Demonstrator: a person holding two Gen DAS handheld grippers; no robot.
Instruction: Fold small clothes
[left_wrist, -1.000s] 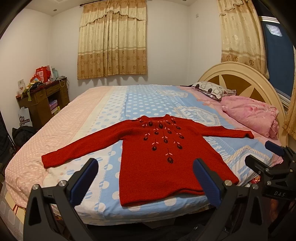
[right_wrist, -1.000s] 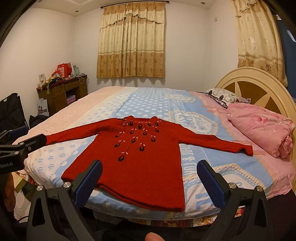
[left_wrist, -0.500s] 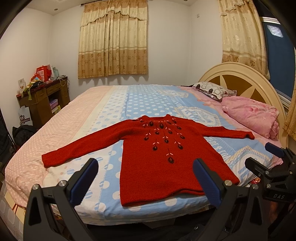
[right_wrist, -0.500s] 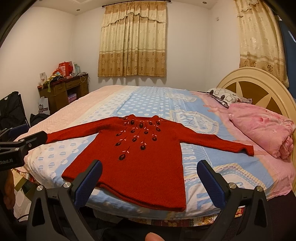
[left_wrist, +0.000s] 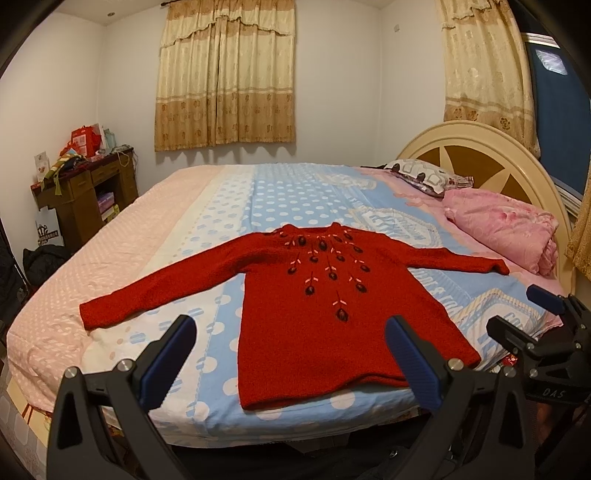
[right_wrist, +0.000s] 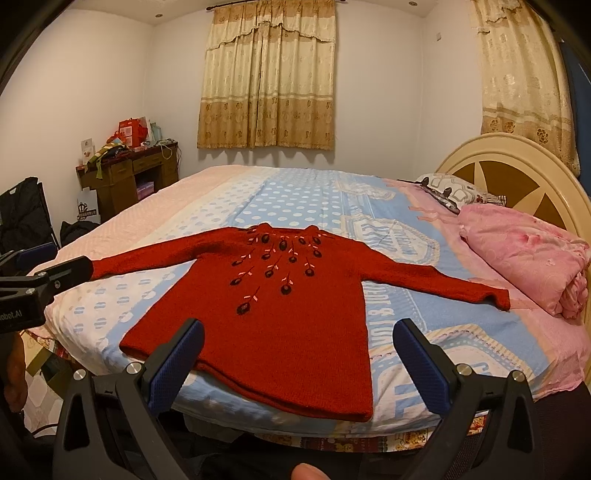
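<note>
While both tongs, left (left_wrist: 288, 343) and right (right_wrist: 297, 347), hang wide open and empty, first take the red sweater (left_wrist: 332, 306) sleeve lying toward the bed's (left_wrist: 295, 192) left edge.

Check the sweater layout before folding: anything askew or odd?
Nothing stands out. The red sweater lies flat, front up, both sleeves spread, hem at the bed edge. Left gripper and right gripper are open, clear of it.

fuzzy matt knit red sweater (left_wrist: 332, 314), smooth printed cotton bedsheet (left_wrist: 288, 195), glossy cream headboard (left_wrist: 517, 155)
</note>
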